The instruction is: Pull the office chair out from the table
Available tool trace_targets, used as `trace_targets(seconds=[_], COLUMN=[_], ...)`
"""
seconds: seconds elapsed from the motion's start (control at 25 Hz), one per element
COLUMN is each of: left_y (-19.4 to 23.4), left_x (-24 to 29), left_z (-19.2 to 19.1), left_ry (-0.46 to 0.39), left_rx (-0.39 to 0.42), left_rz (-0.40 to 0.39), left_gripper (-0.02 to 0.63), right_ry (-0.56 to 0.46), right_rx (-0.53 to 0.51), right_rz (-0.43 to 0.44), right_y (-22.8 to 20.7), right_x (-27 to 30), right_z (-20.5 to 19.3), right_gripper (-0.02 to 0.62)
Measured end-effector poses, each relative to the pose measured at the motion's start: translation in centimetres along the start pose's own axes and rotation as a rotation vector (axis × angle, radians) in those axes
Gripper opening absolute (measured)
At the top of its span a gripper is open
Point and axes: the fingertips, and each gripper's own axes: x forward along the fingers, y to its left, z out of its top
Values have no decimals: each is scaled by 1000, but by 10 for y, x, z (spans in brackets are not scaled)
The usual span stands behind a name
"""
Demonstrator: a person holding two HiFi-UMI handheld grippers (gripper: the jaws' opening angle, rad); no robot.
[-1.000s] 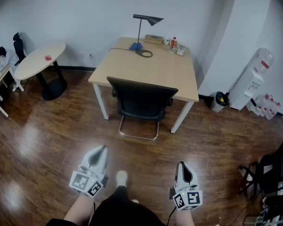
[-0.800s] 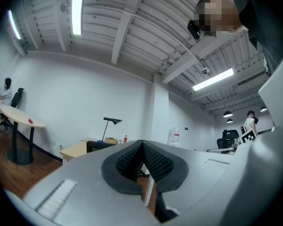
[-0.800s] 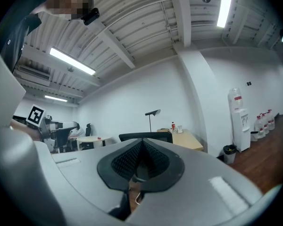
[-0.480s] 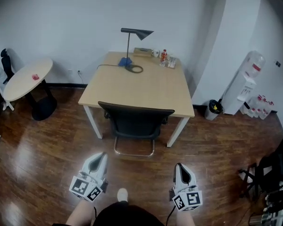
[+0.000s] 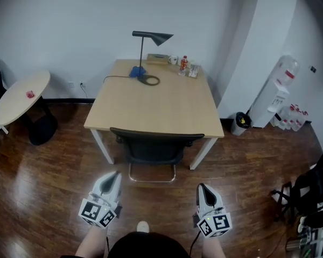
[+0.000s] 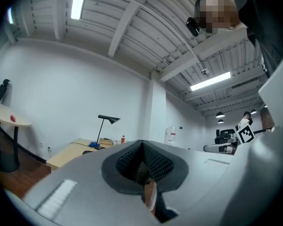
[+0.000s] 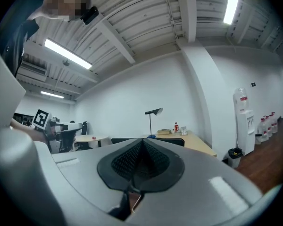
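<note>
The chair [image 5: 155, 144] is pushed in at the near edge of the table [image 5: 156, 104], with its seat under the top and its back toward the person. It lies at 12 o'clock from both grippers and well apart from them. The left gripper [image 5: 116, 175] hangs over the wood floor [image 5: 54, 187] at about 7 o'clock of the chair. The right gripper [image 5: 201, 187] hangs at about 5 o'clock of it. Both point toward the chair and touch nothing. In the left gripper view the jaws are pressed together with nothing between them, and the right gripper view shows the same for its own jaws. On the table, a lamp [image 5: 152, 36] stands near the far edge at 12 o'clock. A bottle [image 5: 183, 63] stands just beside it at about 1 o'clock, among small items too small to tell apart. A round table [image 5: 21, 95] stands at 9 o'clock of the table. A bin [image 5: 239, 122] and a dispenser [image 5: 280, 93] stand at 3 o'clock, against the wall.
</note>
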Motion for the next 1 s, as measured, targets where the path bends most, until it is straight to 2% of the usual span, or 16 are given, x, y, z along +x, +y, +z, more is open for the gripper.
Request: trace_targets(seconds=[0.36,0.72,1.0], left_y=[34,64,74], left_x=[21,70,118], left_z=[-3,5,23], left_ry=[17,-1,-30], left_rx=[30,67,122], left_rz=[-13,23,26], left_gripper=[2,2,2], right_ry=[31,18,-38], right_rx=[-50,-76,-84], right_rz=[73,118,147], right_y=[21,-2,-29], right_x=[60,123,176], right_z=[0,15,42], right_gripper=[14,14,17])
